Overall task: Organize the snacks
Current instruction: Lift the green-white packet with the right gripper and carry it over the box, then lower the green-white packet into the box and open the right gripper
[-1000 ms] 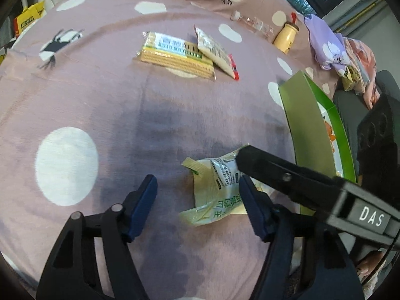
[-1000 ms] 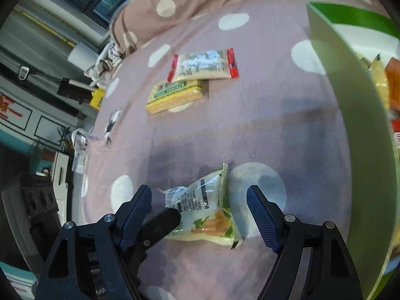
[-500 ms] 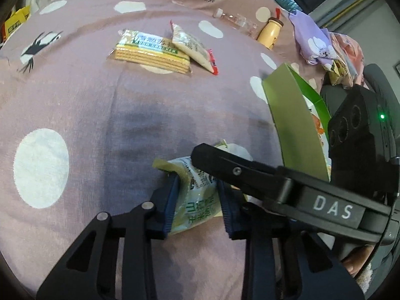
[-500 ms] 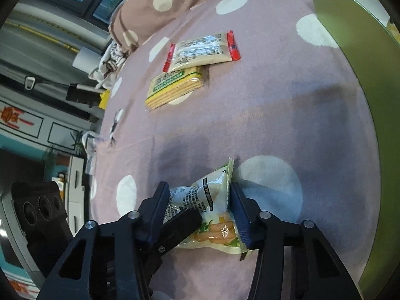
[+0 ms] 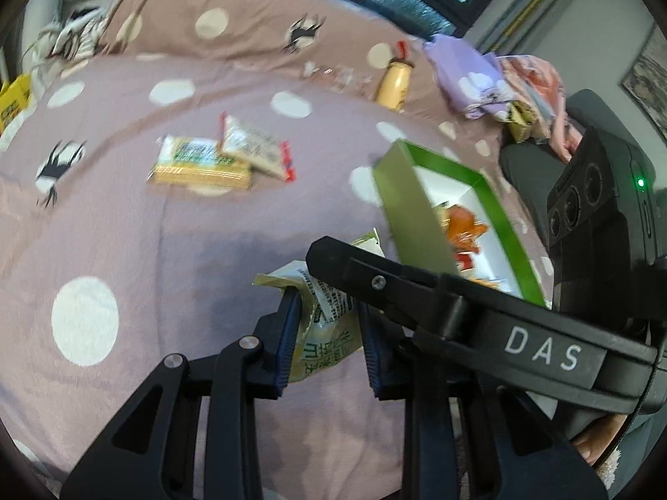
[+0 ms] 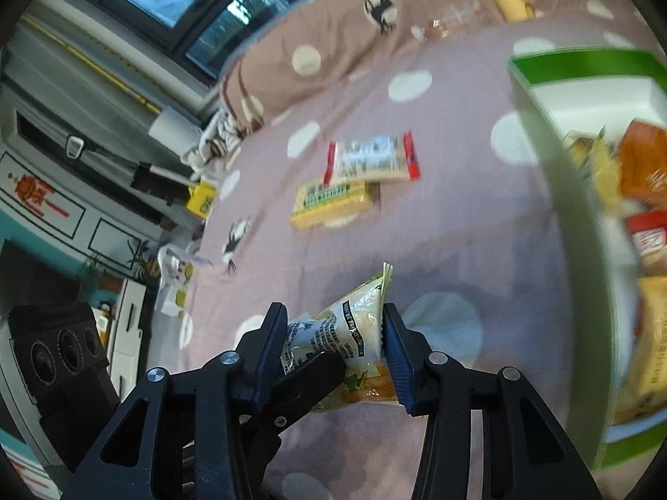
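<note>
Over the bed, both the left tool and right tool were clamped on one packet; opposing pulls could tear it before the box.

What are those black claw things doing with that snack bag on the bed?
A person is tidying snacks. Both claws, the left claw and the right claw, are pinching the same pale green snack packet above the spotted bedspread. The green box beside it already holds snacks. A cracker pack and a red-ended packet lie farther away.
</note>
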